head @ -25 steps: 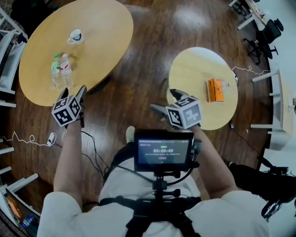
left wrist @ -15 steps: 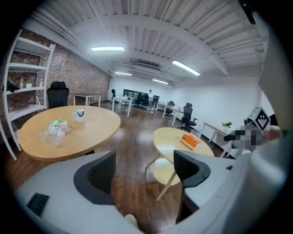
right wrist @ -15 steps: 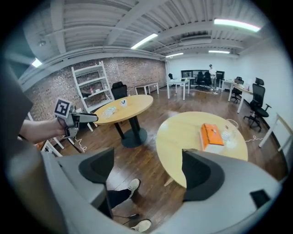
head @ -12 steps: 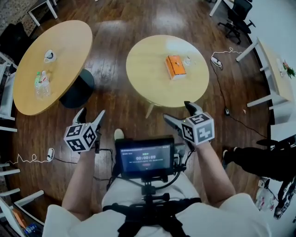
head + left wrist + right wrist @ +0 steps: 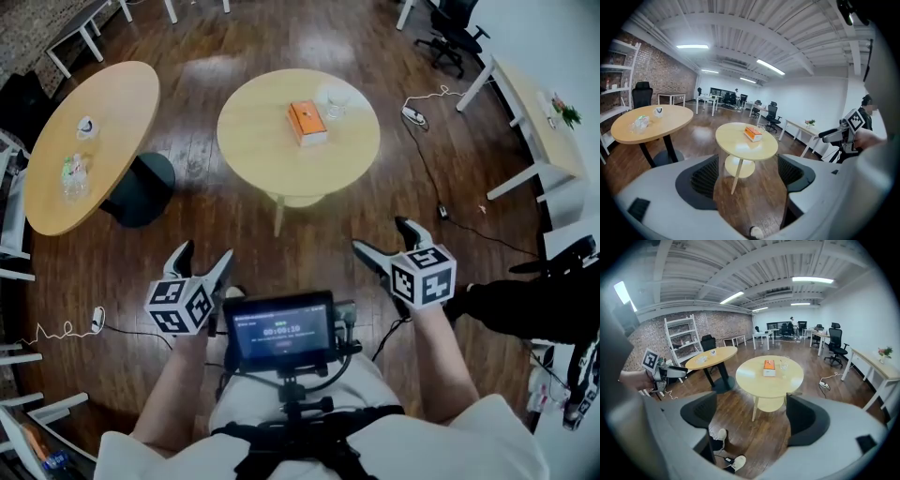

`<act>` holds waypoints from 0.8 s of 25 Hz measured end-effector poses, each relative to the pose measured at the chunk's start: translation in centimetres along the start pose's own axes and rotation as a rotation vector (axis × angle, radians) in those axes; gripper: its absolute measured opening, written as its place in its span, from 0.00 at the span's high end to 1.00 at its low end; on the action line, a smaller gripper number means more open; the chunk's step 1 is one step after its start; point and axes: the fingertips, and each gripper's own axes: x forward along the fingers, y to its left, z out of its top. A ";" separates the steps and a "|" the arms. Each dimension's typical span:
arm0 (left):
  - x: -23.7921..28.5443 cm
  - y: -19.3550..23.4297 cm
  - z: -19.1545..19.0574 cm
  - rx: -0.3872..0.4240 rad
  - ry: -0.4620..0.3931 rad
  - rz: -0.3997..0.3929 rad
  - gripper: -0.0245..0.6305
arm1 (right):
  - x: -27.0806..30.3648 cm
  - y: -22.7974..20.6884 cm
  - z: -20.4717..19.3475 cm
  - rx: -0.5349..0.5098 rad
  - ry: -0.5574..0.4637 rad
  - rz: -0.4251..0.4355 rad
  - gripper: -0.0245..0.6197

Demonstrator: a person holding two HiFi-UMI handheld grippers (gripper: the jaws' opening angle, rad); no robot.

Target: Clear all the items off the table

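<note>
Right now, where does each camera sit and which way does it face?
Head view: on the person's head, facing steeply down at the round table; shows both forearms, left gripper, right gripper, monitor.
Left gripper view: on the left gripper, facing the round table between open jaws; right gripper at right.
Right gripper view: on the right gripper, facing the same table; shoes below.
Shared: all show the orange box on that table.
</note>
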 end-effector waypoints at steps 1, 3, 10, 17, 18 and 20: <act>-0.3 -0.4 0.2 0.011 -0.004 -0.007 0.36 | -0.5 -0.1 0.1 0.005 -0.015 -0.008 0.23; -0.6 -1.1 0.5 0.038 -0.003 -0.014 0.36 | -1.1 -0.3 0.1 0.015 -0.037 -0.017 0.23; -1.4 -3.8 0.1 0.055 0.007 -0.034 0.36 | -2.5 -0.2 -1.2 0.023 -0.050 -0.007 0.23; -2.0 -4.7 0.6 0.020 -0.022 -0.049 0.35 | -3.1 0.1 -1.9 0.018 -0.056 0.013 0.23; -2.1 -4.8 0.4 0.029 -0.018 -0.045 0.35 | -3.2 0.2 -2.0 0.017 -0.059 0.015 0.23; -2.0 -5.2 0.2 0.044 -0.009 -0.041 0.35 | -3.4 0.1 -2.1 0.016 -0.064 0.019 0.23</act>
